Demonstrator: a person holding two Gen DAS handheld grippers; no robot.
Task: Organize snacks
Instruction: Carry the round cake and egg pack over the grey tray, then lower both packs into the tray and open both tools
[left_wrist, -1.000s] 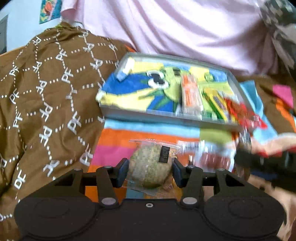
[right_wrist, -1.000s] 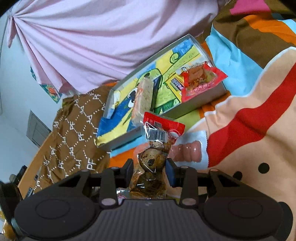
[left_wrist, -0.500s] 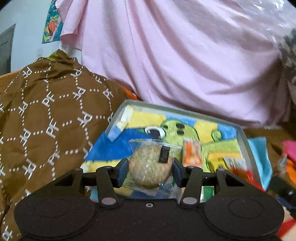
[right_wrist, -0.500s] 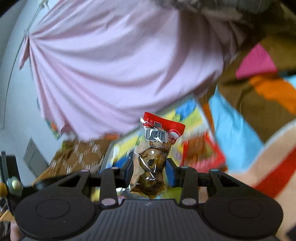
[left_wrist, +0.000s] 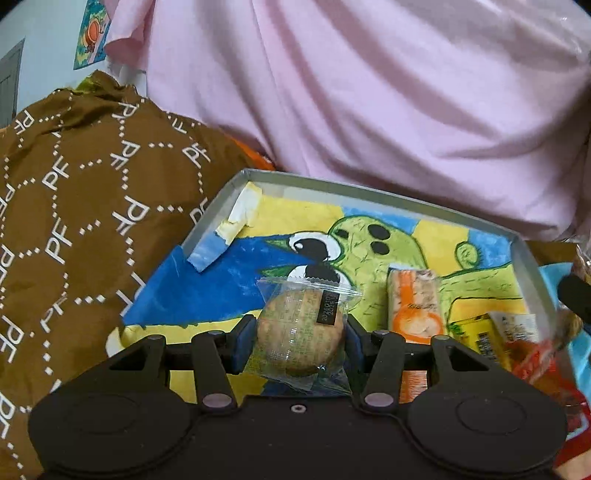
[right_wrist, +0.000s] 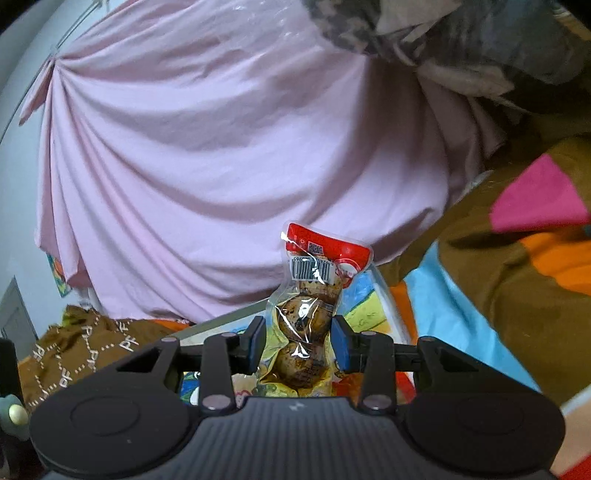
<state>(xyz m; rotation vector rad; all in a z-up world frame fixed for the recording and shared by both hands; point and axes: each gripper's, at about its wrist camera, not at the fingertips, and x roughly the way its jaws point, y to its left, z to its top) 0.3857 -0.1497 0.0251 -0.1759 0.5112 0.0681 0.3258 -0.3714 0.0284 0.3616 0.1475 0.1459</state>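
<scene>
Both grippers advanced over tray (left_wrist: 369, 192); jaws pinching cookie (left_wrist: 299, 332), egg pack (right_wrist: 306, 325).

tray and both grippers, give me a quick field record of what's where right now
left gripper: shut on round wrapped biscuit, over the tray
right gripper: shut on red-topped snack pouch, held upright
tray: grey rim, cartoon drawing inside
in tray: orange snack bar, yellow packet
tray's left: brown patterned cloth
behind: pink cloth
</scene>
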